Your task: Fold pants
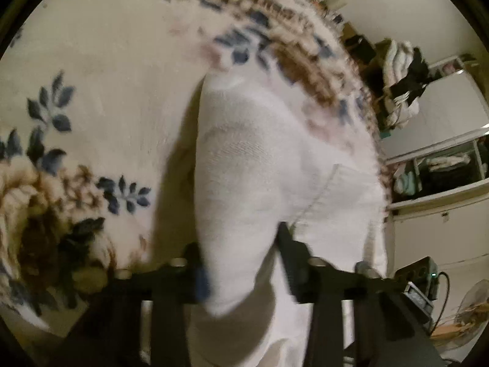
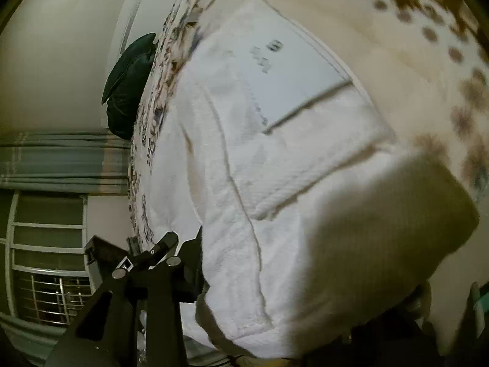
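I have the white pants (image 1: pixel 262 183) filling the lower centre of the left wrist view, bunched into a rounded fold lifted over the floral blanket (image 1: pixel 91 61). My left gripper (image 1: pixel 241 263) is closed onto that cloth: one dark finger shows at lower left of the fabric, the other at lower right, with the fabric pinched between them.

In the right wrist view the pants (image 2: pixel 275 153) spread across the centre, a back pocket (image 2: pixel 296 76) with stitched edges toward the upper middle, lying on the blanket whose patterned border runs up the left of the garment. My right gripper (image 2: pixel 195 263) sits at the lower left; only one finger edge is plain against the cloth, so I cannot tell how far it is shut or whether it has hold.

My judgement: the fold is under way, not finished. A layer looks doubled at the lower right of this view, yet the garment is still raised, unsettled and blurred. Laying it flat and squaring edges remain.
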